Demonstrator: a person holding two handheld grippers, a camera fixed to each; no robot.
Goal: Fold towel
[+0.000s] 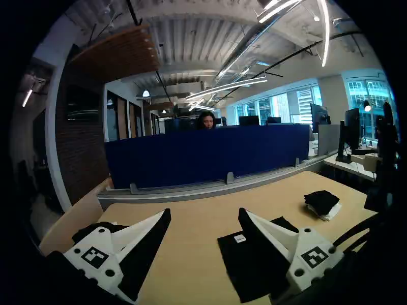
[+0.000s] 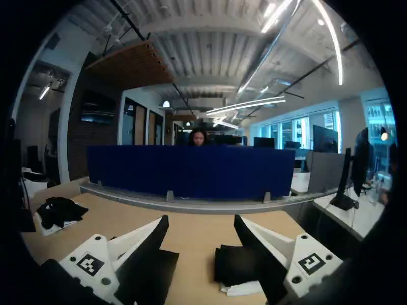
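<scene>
Left tool [image 1: 203, 231]: fingers apart, empty.
Right tool [image 2: 201, 236]: fingers apart, empty.
Flat black cloth towel [image 1: 236, 269]: spread on the pale wooden bench [image 1: 203, 203].
Advice: pinch both near corners evenly before lifting.

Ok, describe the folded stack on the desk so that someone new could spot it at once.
In the left gripper view, a long blue divider backs the wooden desk. Near the desk's right end sits the folded stack. It is a compact black bundle on a white layer, unlike the black towel spread flat nearer the camera, with a white tag.
</scene>
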